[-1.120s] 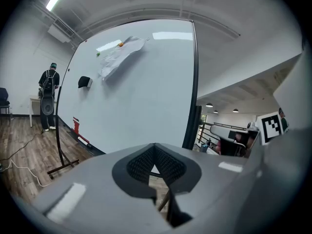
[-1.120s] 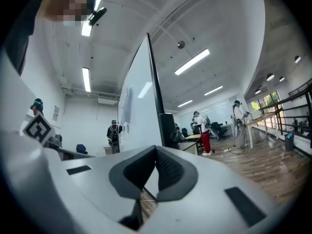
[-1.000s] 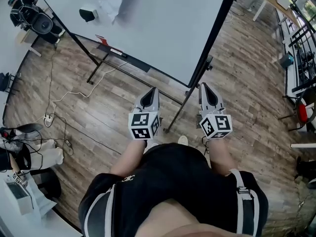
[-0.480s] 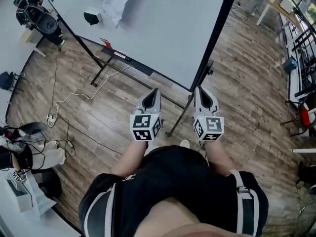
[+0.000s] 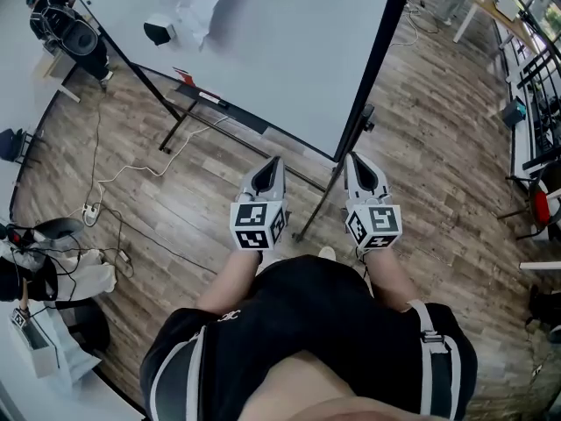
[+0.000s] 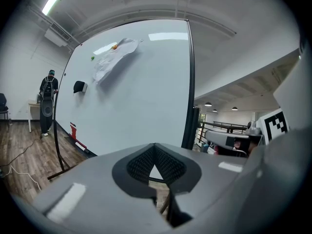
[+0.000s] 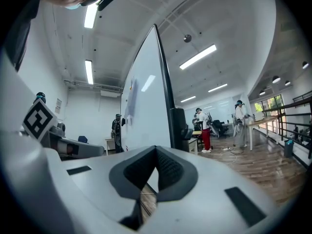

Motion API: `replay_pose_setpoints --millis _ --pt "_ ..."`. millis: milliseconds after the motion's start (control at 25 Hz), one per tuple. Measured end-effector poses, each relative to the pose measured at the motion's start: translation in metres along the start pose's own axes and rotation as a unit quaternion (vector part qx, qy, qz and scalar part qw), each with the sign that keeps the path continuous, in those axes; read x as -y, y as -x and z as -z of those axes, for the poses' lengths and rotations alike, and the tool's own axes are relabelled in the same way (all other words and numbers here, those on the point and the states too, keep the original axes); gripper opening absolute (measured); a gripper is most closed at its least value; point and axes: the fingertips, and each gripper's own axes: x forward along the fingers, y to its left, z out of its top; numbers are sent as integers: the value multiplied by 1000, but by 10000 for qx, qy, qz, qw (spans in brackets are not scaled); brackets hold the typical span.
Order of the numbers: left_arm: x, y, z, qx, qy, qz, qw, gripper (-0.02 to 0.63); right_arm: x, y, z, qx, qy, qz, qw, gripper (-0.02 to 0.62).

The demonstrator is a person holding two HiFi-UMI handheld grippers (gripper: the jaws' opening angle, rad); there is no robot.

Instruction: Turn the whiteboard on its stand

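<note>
Head view: the large white whiteboard with a black frame (image 5: 289, 51) fills the upper middle. Its black metal stand (image 5: 337, 169) runs a leg down to the wooden plank floor (image 5: 438, 174) between the two claws. The left claw (image 5: 273, 161) and right claw (image 5: 354, 158) are both clenched on nothing, just short of the board's right edge. The loose white cable (image 5: 131, 169) at left could snag a stand foot if the frame shifts.

Left gripper view: tips pinched together, empty. A crumpled white paper sheet (image 6: 114, 57) and a small black eraser (image 6: 79, 87) cling to the board face, and a turn could shed them. A person (image 6: 48, 101) at far left stands near the board's far edge, possibly within its swing.

Right gripper view: closed, nothing held, board edge-on at centre. Shut tips pushing that thin frame could skid off.
</note>
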Motion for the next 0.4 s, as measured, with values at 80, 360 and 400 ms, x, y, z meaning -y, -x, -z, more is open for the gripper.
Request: replay_pose_setpoints --millis 80,360,400 --pt "2 0 -1 16 0 5 10000 9 1 1 0 -9 39 5 10000 5" --pt "5 1 -3 22 -5 16 10000 9 6 5 0 -27 -10 22 10000 5" --pt "5 2 -3 22 -5 19 10000 9 6 5 0 -26 -13 25 10000 5"
